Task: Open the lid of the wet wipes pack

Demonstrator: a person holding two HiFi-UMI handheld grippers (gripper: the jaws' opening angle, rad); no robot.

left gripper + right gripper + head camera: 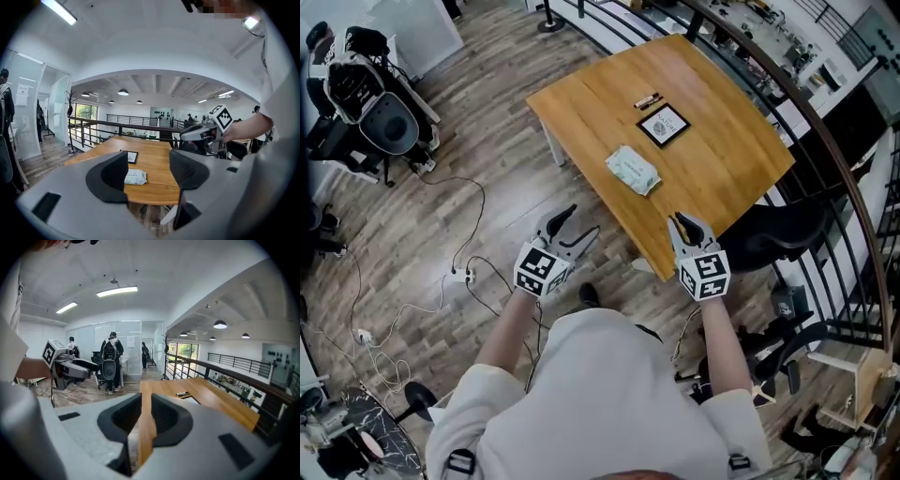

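Now the wet wipes pack (633, 171) lies flat on the wooden table (722, 159), about in the middle. Its lid looks flat, but it is too small to be sure. Nothing touches the pack. Just past it sits a square card with a black edge (664, 125). A bit farther off lies a pen (649, 99).

Both grippers are well apart from the pack, on the side near the person. The left gripper (581, 223) hangs over the wood floor (469, 141), off the table's edge. Its jaws stand wide apart with nothing in them. In the left gripper view the pack (135, 177) shows far off in the gap of the left gripper (148, 157), small and pale on the table (159, 187).

The right gripper (677, 219) is by the near corner of the table. Its jaws are close together, with only a thin gap, and they hold nothing. In the right gripper view the right gripper (146, 397) shows just the table's edge (146, 427) through that thin gap.

White cables (441, 281) lie on the floor to the left. A dark railing (825, 141) runs along the far side of the table.
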